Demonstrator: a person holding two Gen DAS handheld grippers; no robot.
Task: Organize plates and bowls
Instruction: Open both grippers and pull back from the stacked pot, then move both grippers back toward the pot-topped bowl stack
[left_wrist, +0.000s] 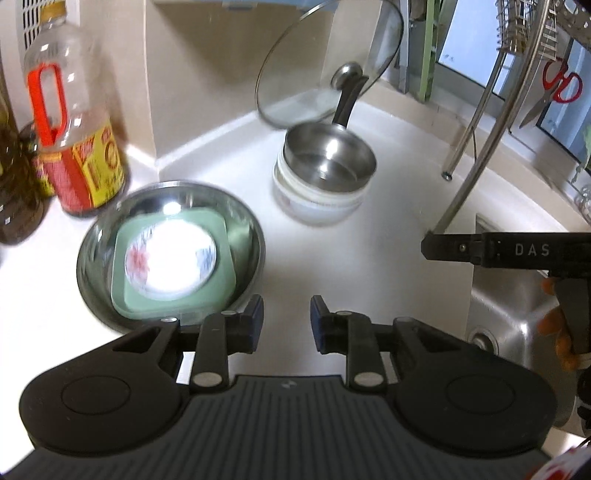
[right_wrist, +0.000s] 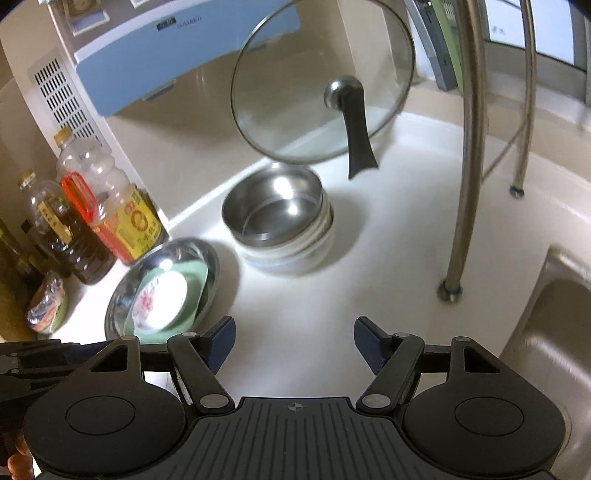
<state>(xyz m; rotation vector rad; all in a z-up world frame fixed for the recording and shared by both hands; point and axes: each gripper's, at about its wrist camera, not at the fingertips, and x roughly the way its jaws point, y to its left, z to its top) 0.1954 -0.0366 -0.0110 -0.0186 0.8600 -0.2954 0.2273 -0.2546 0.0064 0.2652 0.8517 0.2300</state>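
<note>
A wide steel plate lies on the white counter and holds a green square plate with a small flowered white dish on top; the stack also shows in the right wrist view. A steel bowl sits nested on stacked white bowls, also in the right wrist view. My left gripper is open and empty, just right of the plate stack. My right gripper is open and empty above bare counter; its finger shows in the left wrist view.
Oil and sauce bottles stand at the left wall. A glass lid leans against the back wall behind the bowls. Steel rack legs stand at the right, beside the sink. Red scissors hang at the window.
</note>
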